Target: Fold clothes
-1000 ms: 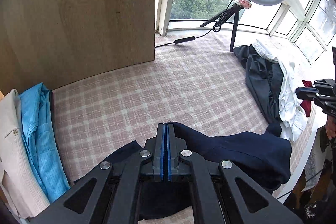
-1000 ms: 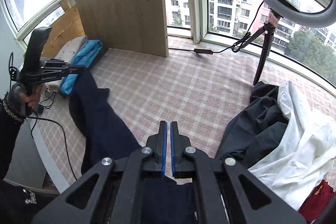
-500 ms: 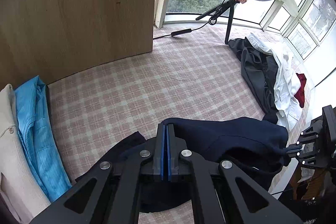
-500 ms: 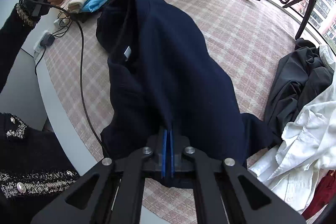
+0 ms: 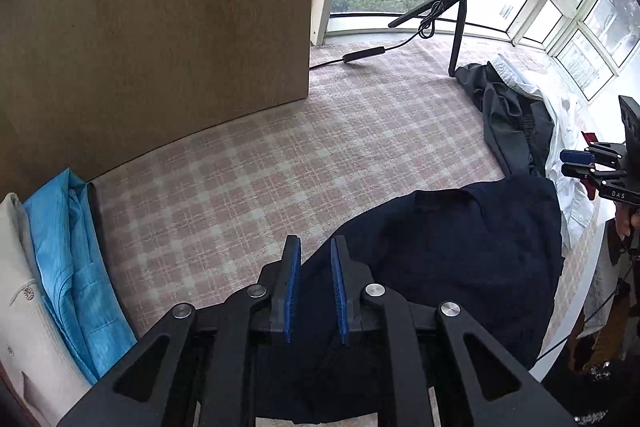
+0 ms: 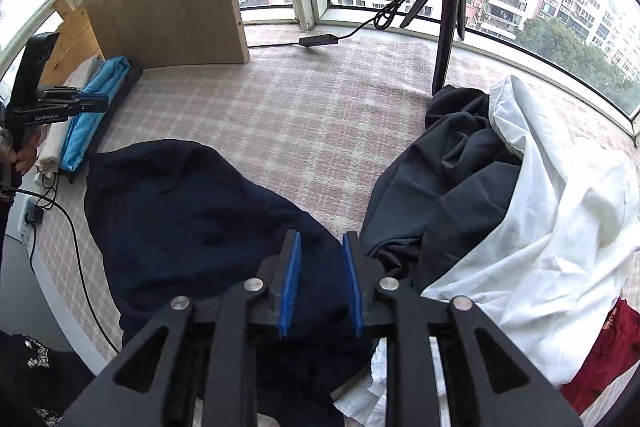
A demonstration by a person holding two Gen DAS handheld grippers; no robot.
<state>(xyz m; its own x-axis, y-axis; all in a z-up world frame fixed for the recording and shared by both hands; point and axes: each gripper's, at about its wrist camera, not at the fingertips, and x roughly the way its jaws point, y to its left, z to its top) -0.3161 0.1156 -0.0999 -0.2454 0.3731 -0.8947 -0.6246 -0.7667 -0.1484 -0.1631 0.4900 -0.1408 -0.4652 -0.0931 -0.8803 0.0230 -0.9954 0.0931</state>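
Pink plaid counter (image 5: 280, 163) by bay windows; navy garment (image 6: 192, 211) lies heaped at its near edge. Both grippers' fingers have just spread, pinching nothing; left gripper (image 6: 102, 103) reads, perhaps, "GenRobot.AI", right gripper (image 5: 570, 163) "DAS".

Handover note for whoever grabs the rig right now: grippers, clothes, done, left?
Left gripper: jaws just opened, pads clear of the navy garment below them.
Right gripper: also just opened, over the same garment, nothing pinched.
Navy garment lies loose on the checked cloth, not yet folded.
Done: blue and cream pieces stacked by the wooden panel.
Left: dark grey, white, red pile.
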